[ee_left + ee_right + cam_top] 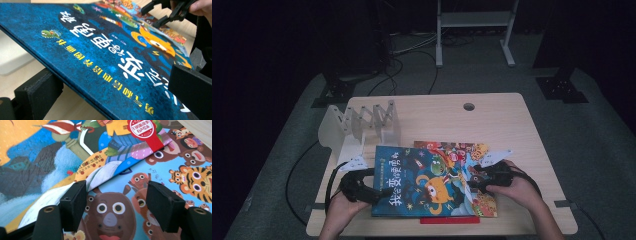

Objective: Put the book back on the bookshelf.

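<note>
1. The blue book [419,182] lies at 6 o'clock on the table [492,112], on top of a stack of books.
2. The left gripper [374,187] has one jaw under and one jaw over the book's left edge, which is lifted; whether it already pinches cannot be told.
3. The right gripper [474,182] is open, with its jaws spread over the animal book [160,182].
4. Risk: held by one edge only, the wide cover may sag and slip out, or drag the lower books along.
5. The book's long axis runs from 9 to 3 o'clock; its title points toward 12.
</note>
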The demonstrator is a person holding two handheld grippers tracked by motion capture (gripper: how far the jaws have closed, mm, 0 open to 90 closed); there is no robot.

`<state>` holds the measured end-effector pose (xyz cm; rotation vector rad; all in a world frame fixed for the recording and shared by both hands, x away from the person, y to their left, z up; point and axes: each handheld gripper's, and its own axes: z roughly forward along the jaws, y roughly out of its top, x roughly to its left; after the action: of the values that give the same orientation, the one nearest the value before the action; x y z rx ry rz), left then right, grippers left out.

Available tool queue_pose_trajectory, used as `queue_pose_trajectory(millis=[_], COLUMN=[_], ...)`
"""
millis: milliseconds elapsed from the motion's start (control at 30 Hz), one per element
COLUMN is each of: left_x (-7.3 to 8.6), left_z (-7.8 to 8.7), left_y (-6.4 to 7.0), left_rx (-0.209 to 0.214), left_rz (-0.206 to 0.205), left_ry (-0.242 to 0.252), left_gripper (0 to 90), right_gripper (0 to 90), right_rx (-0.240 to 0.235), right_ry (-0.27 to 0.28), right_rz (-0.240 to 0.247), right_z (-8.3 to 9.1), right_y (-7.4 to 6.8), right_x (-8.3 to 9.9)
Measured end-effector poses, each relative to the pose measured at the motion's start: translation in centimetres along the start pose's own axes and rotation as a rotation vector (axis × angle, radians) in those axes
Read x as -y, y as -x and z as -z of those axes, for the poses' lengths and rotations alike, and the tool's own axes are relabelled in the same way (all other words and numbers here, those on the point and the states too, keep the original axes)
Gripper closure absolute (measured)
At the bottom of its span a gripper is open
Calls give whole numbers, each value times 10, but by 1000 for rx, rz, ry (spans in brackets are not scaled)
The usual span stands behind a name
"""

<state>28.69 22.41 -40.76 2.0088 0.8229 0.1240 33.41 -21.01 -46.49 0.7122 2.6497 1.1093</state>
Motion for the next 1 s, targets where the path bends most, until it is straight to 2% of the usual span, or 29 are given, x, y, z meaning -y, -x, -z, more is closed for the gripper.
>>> queue_pose_trajectory(millis=[167, 333, 467, 567, 667, 767, 867, 900, 1000], left_x=[-20, -44, -55, -62, -64, -66, -68, -71, -80], left_z=[7, 14, 17, 20, 17, 18, 19, 19, 19], left_y=[3, 7, 8, 8, 7, 6, 4, 2, -2], left_rx=[-8, 6, -5, -7, 28, 19, 31, 58, 79], left_rz=[-39, -74, -92, -84, -59, -35, -24, -20, -19], left_ry=[-2, -8, -25, -57, -84, -87, -86, -82, -82], left_gripper=[0, 0, 54, 119, 210, 286, 332, 353, 390], right_gripper=[319, 309, 309, 309, 310, 311, 313, 315, 315], right_rx=[-14, -28, -32, -32, -32, -26, -21, -18, -19], right_ry=[-4, 0, -4, -6, -11, -14, -16, -20, -21], right_rz=[13, 26, 32, 35, 30, 26, 23, 19, 19], right_z=[-2, -3, -3, -3, -3, -3, -3, -3, -3], right_y=[-5, -13, -18, -22, -25, -26, -27, -27, -28], right_x=[-2, -3, -4, -4, -4, -4, -5, -5, -6])
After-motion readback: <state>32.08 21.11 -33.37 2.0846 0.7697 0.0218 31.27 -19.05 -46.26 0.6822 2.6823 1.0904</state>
